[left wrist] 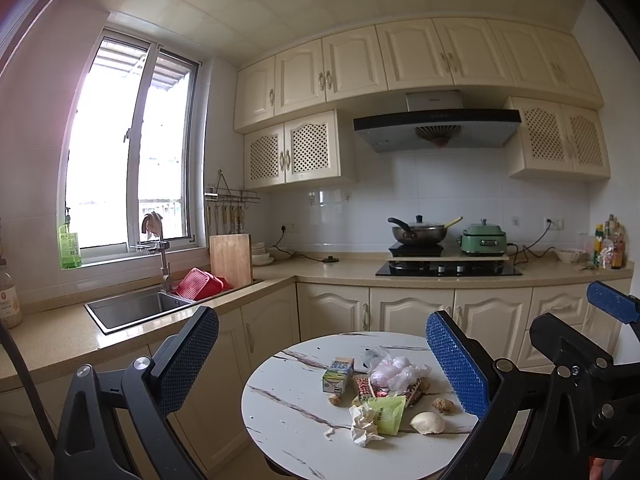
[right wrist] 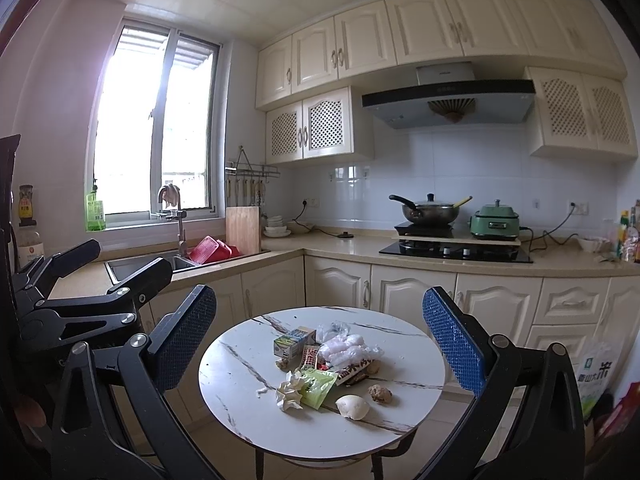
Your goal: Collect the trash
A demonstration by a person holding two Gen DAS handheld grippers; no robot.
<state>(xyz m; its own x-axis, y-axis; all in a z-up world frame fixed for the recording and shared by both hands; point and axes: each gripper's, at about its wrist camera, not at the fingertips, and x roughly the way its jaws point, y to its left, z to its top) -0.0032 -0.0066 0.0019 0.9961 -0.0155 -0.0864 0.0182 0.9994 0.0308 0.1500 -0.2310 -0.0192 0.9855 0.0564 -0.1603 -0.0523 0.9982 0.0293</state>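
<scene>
A round white marble-look table (left wrist: pixel 280 408) (right wrist: pixel 240 400) carries a heap of trash: a small green drink carton (left wrist: pixel 338 374) (right wrist: pixel 294 342), a clear plastic bag (left wrist: pixel 394 372) (right wrist: pixel 346 350), a green wrapper (left wrist: pixel 386 414) (right wrist: pixel 318 386), a crumpled tissue (left wrist: pixel 364 424) (right wrist: pixel 290 394), a pale shell piece (left wrist: pixel 428 422) (right wrist: pixel 352 406) and a brown lump (left wrist: pixel 444 405) (right wrist: pixel 380 394). My left gripper (left wrist: pixel 326 360) is open, held above and short of the table, holding nothing. My right gripper (right wrist: pixel 324 340) is open too, likewise empty. The right gripper's blue finger (left wrist: pixel 612 302) shows at the right of the left wrist view.
An L-shaped counter (left wrist: pixel 320 270) runs behind the table, with a sink (left wrist: pixel 136 308), red rack (left wrist: pixel 198 284), cutting board (left wrist: pixel 231 259), hob with a pan (left wrist: pixel 420 234) and a green cooker (left wrist: pixel 484 240). A rice bag (right wrist: pixel 596 376) stands on the floor at right.
</scene>
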